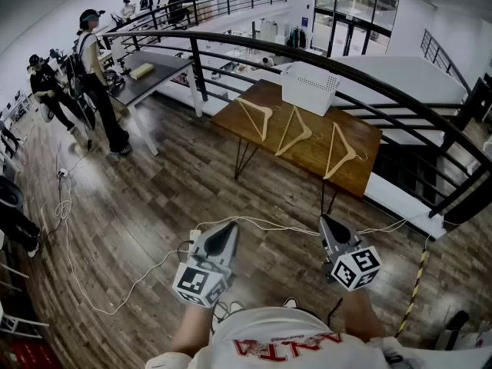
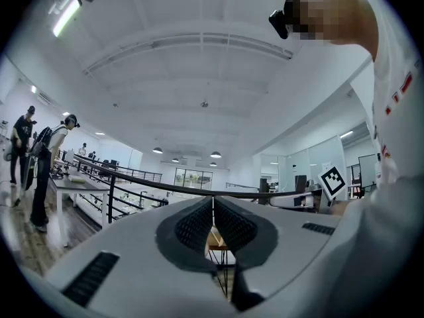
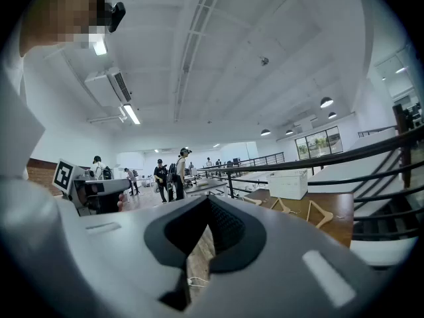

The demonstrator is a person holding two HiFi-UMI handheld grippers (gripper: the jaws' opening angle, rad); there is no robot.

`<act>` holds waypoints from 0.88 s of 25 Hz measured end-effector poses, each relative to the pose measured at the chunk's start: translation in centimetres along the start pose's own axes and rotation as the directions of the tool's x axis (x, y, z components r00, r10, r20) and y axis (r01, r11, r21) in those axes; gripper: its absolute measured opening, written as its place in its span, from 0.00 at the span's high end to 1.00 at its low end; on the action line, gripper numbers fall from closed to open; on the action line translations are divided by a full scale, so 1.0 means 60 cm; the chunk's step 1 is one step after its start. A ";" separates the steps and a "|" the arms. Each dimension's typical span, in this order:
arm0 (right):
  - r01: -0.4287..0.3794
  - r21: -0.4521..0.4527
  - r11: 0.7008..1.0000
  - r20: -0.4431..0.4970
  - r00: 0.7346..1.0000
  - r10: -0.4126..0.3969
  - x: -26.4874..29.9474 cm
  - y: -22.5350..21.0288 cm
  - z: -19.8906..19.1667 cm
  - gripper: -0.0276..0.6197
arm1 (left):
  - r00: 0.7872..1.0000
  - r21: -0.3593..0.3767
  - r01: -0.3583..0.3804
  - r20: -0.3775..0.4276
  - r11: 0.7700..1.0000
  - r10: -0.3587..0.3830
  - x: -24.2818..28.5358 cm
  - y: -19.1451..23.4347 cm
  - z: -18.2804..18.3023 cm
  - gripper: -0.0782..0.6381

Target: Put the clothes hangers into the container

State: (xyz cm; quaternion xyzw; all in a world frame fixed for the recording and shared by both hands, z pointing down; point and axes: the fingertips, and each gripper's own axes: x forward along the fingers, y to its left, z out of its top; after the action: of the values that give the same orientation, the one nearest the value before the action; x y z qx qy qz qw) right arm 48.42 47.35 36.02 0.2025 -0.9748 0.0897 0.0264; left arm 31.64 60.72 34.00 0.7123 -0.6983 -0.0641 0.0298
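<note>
Clothes hangers [image 1: 295, 131], three wooden ones, lie flat side by side on a brown wooden desk [image 1: 361, 177] in the upper middle of the head view. None touches another. The leftmost hanger [image 1: 256, 116] is nearest the desk's left corner, and the rightmost hanger [image 1: 339, 151] is towards the right end. A white perforated container [image 1: 310, 88] stands at the desk's far edge, just behind the hangers and apart from them. A black curved railing [image 1: 231, 43] crosses the frame above the desk.

Both grippers are low in the frame, close to the wearer's white shirt [image 1: 269, 343] and well apart from the desk. The left gripper [image 1: 228, 234] is at lower centre-left. In its own view its jaws are pressed together at the tips [image 2: 213, 207] with nothing between them. The right gripper [image 1: 326, 224] is at lower centre-right. Its jaws are likewise closed and empty [image 3: 207, 201].

The right gripper view shows the container [image 3: 288, 184] and two of the hangers [image 3: 320, 211] on the desk [image 3: 334, 227] at centre right.

White cables [image 1: 73, 264] trail over the wooden plank floor [image 1: 154, 198] on the left. Two people [image 1: 96, 83] stand in the upper left beside a grey desk [image 1: 150, 74].
</note>
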 end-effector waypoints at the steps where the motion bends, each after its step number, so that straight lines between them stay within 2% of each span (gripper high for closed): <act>1: -0.001 0.000 1.000 -0.002 1.000 0.001 0.001 -0.002 -0.001 0.97 | 1.000 -0.004 -0.004 -0.001 1.000 0.004 0.002 0.001 0.001 0.87; 9: 0.012 0.003 1.000 -0.018 1.000 -0.012 0.010 -0.004 -0.008 0.97 | 1.000 -0.020 0.002 -0.005 1.000 -0.003 0.011 0.011 -0.007 0.87; 14: 0.026 0.034 0.999 -0.003 1.000 -0.026 0.015 0.003 -0.006 0.97 | 1.000 -0.027 0.012 -0.006 1.000 -0.012 0.002 0.025 -0.008 0.87; 22: -0.013 0.042 0.999 0.044 0.999 0.012 0.059 0.079 -0.006 0.97 | 1.000 -0.035 0.018 0.001 0.999 -0.018 -0.045 0.096 -0.006 0.87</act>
State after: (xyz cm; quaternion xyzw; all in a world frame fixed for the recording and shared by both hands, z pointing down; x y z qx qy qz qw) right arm 43.31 50.35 35.93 0.1989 -0.9743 0.1058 0.0004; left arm 25.91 63.28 35.24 0.7179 -0.6907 -0.0768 0.0413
